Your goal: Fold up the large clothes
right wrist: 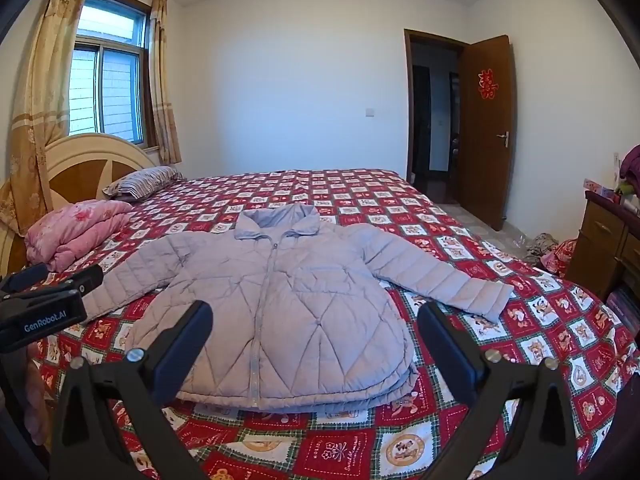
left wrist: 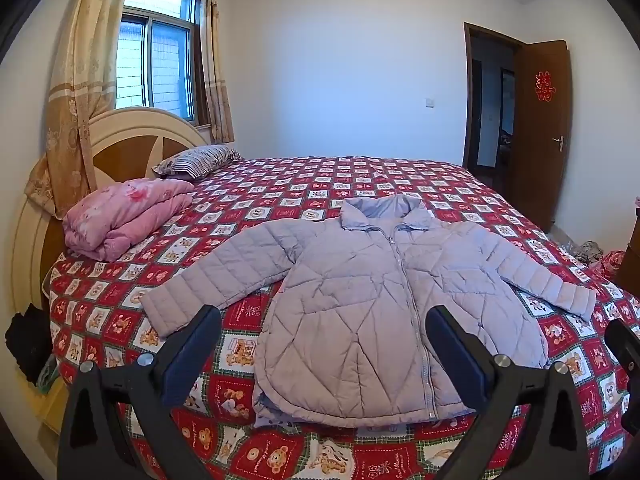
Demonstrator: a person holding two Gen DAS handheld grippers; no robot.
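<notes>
Both grippers hung above the near edge of the bed, empty. Left gripper (left wrist: 323,320): fingers spread wide, nothing between them. Right gripper (right wrist: 315,316): likewise wide open, holding nothing. Lavender quilted jacket (left wrist: 372,292) lay flat, front up, zipped, on the red patterned bedspread (left wrist: 400,184); collar pointed toward the far wall, both sleeves spread outward, hem nearest the grippers. Neither gripper touched it. Folded pink quilt (left wrist: 124,220) sat by the headboard (left wrist: 132,140), well apart from the jacket; striped pillow (left wrist: 198,160) lay beyond it. Brown door (right wrist: 486,120) stood open at right.
</notes>
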